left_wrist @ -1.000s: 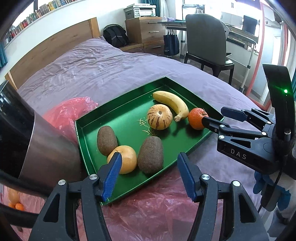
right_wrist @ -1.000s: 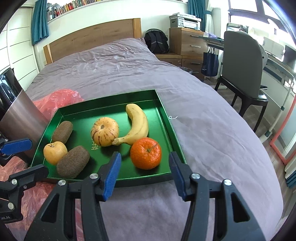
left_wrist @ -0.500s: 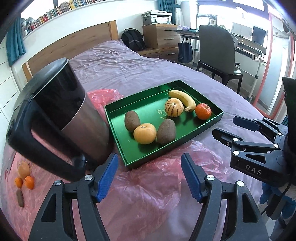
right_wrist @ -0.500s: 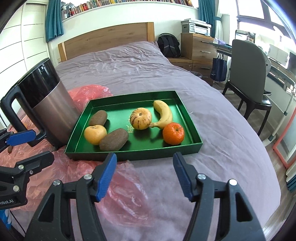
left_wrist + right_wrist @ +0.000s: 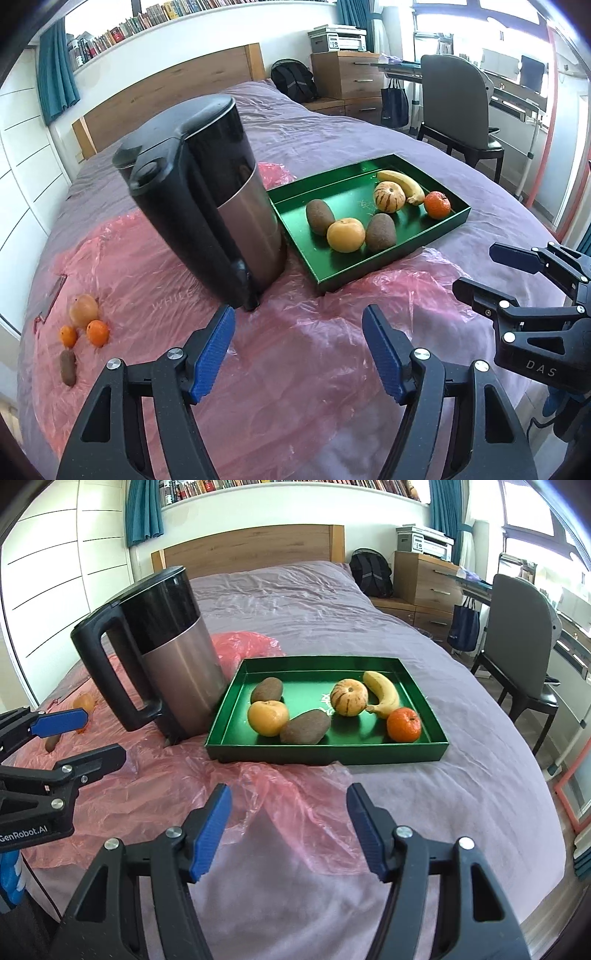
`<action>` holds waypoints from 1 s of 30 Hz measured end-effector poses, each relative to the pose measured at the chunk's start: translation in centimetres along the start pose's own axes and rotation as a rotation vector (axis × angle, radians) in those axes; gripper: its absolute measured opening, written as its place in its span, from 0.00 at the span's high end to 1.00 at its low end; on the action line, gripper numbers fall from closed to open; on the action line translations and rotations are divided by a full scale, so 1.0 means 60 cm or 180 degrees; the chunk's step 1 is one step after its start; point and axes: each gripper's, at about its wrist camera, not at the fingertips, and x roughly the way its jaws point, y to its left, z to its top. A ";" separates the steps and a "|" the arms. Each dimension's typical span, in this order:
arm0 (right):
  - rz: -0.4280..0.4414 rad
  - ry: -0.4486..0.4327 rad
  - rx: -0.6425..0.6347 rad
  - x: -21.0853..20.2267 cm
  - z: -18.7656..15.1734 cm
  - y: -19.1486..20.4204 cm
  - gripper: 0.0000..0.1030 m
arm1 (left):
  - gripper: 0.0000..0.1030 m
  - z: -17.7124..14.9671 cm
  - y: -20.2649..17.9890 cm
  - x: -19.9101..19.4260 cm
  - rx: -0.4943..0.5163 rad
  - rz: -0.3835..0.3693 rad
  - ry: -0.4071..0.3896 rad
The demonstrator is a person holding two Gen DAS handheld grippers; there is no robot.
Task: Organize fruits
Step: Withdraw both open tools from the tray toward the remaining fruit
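Between placements: both grippers empty, poised over the pink plastic sheet [image 5: 155, 273] at the near edge of the bed [image 5: 295, 602], well short of the tray [image 5: 437, 746].

Left gripper [image 5: 298, 354]: fingers about half apart and opening, nothing between them. Right gripper [image 5: 289, 829]: fingers wide, nothing between them.

In the green tray, 6 fruits: 2 brown kiwis [image 5: 266, 689] [image 5: 305, 726], a yellow-orange citrus [image 5: 268, 717] touching both, a striped gourd [image 5: 348, 697], a banana [image 5: 383, 693] against the gourd, a tangerine [image 5: 404, 724] by the banana's tip. Kettle [image 5: 207, 195] upright just left of the tray.

Left to do, by the look of it: 4 loose fruits on the sheet, far left in the left wrist view, well apart from the tray: a pale orange fruit [image 5: 84, 311], 2 small tangerines [image 5: 68, 335] [image 5: 98, 332], a small kiwi [image 5: 68, 367].

Next move, as a judgement: swing the left gripper toward that cluster, open wide enough for 1 fruit, lower over it, close gently. Fruits bunched close, so easy to nudge a neighbour; slick sheet likely to let round pieces roll. Kettle between cluster and tray, so a carry path around or above it.
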 end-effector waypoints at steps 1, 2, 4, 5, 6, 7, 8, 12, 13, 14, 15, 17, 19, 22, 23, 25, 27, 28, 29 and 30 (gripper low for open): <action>0.0019 0.0005 -0.0006 -0.003 -0.002 0.007 0.10 | 0.34 -0.003 0.005 -0.002 -0.0008 0.0011 0.0001; 0.0038 0.0012 -0.0020 -0.005 -0.003 0.014 0.10 | 0.32 -0.006 0.010 -0.006 -0.0016 0.0025 -0.0004; 0.0072 0.0039 -0.0059 -0.008 -0.007 0.031 0.10 | 0.24 -0.012 0.020 -0.015 -0.0034 0.0077 -0.0050; 0.0092 0.0047 -0.0075 -0.008 -0.009 0.038 0.10 | 0.24 -0.015 0.026 -0.019 -0.0044 0.0104 -0.0066; 0.0115 0.0057 -0.0093 -0.008 -0.012 0.047 0.10 | 0.24 -0.017 0.033 -0.021 -0.0067 0.0122 -0.0074; 0.0135 0.0070 -0.0111 -0.009 -0.014 0.054 0.10 | 0.24 -0.019 0.039 -0.023 -0.0095 0.0137 -0.0076; 0.0155 0.0081 -0.0129 -0.009 -0.016 0.062 0.10 | 0.24 -0.022 0.045 -0.024 -0.0127 0.0155 -0.0078; 0.0236 0.0119 -0.0209 -0.010 -0.020 0.096 0.10 | 0.24 -0.038 0.076 -0.029 -0.0241 0.0220 -0.0058; 0.0256 0.0125 -0.0232 -0.010 -0.020 0.105 0.10 | 0.24 -0.042 0.081 -0.029 -0.0262 0.0237 -0.0054; 0.0268 0.0128 -0.0251 -0.010 -0.021 0.112 0.10 | 0.24 -0.045 0.087 -0.030 -0.0283 0.0250 -0.0047; 0.0284 0.0131 -0.0277 -0.010 -0.020 0.121 0.10 | 0.24 -0.050 0.097 -0.031 -0.0308 0.0268 -0.0037; 0.0319 0.0134 -0.0317 -0.012 -0.020 0.138 0.10 | 0.24 -0.057 0.113 -0.033 -0.0345 0.0318 -0.0032; 0.0358 0.0135 -0.0359 -0.012 -0.017 0.158 0.10 | 0.24 -0.067 0.133 -0.035 -0.0400 0.0359 -0.0020; 0.0413 0.0143 -0.0425 -0.011 -0.014 0.185 0.10 | 0.24 -0.082 0.168 -0.037 -0.0495 0.0443 0.0002; 0.0438 0.0151 -0.0448 -0.011 -0.014 0.195 0.10 | 0.24 -0.087 0.180 -0.038 -0.0528 0.0466 0.0009; 0.0484 0.0169 -0.0499 -0.009 -0.011 0.213 0.10 | 0.24 -0.099 0.209 -0.042 -0.0601 0.0539 0.0017; 0.0535 0.0179 -0.0551 -0.009 -0.008 0.232 0.10 | 0.24 -0.113 0.241 -0.043 -0.0685 0.0622 0.0027; 0.0558 0.0178 -0.0572 -0.008 -0.006 0.242 0.10 | 0.24 -0.119 0.257 -0.043 -0.0737 0.0656 0.0031; 0.0580 0.0179 -0.0598 -0.007 -0.004 0.252 0.10 | 0.24 -0.126 0.274 -0.043 -0.0801 0.0690 0.0037; 0.0598 0.0178 -0.0627 -0.006 -0.002 0.264 0.10 | 0.24 -0.134 0.292 -0.042 -0.0867 0.0721 0.0045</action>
